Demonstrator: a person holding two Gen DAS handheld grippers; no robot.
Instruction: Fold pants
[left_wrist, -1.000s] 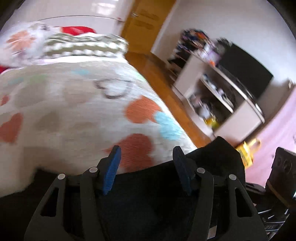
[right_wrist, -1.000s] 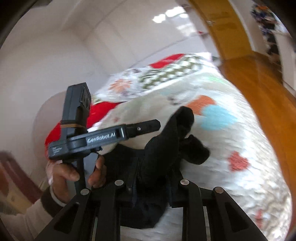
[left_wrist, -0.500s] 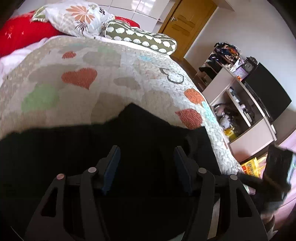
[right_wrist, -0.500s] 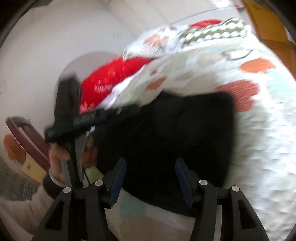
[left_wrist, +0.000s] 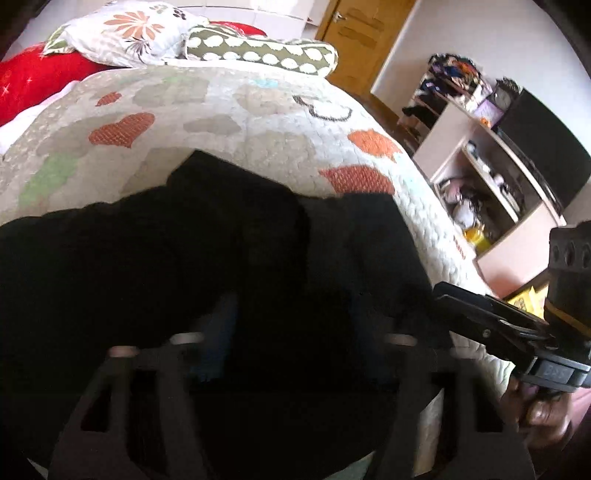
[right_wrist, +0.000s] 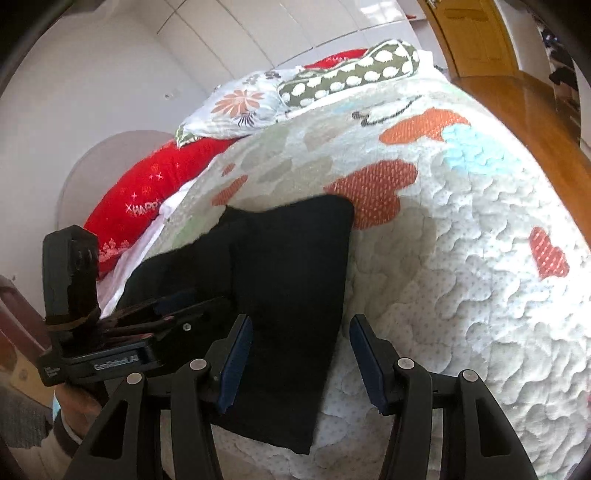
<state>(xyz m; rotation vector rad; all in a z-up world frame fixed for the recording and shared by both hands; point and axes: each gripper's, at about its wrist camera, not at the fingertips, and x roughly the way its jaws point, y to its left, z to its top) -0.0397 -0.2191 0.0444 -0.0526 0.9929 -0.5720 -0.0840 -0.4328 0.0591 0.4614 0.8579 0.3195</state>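
Observation:
The black pants (right_wrist: 291, 269) lie folded over on the heart-patterned quilt (right_wrist: 443, 258), near the bed's front edge. They fill the lower half of the left wrist view (left_wrist: 221, 266). My left gripper (left_wrist: 291, 332) is open, low over the pants, its fingers blurred. It also shows in the right wrist view (right_wrist: 177, 310) at the pants' left side. My right gripper (right_wrist: 301, 354) is open and empty just above the pants' right edge. It also shows at the right in the left wrist view (left_wrist: 476, 314).
Pillows lie at the bed's head: a red one (right_wrist: 147, 199), a floral one (right_wrist: 236, 107) and a green dotted bolster (right_wrist: 351, 70). A shelf unit (left_wrist: 491, 177) with clutter and a dark screen (left_wrist: 543, 147) stand right of the bed. A wooden door (left_wrist: 358, 33) is behind.
The right gripper has let go of the pants' end and now stands open; the pants have been laid flat on the quilt. Both grippers have drawn back toward the front edge.

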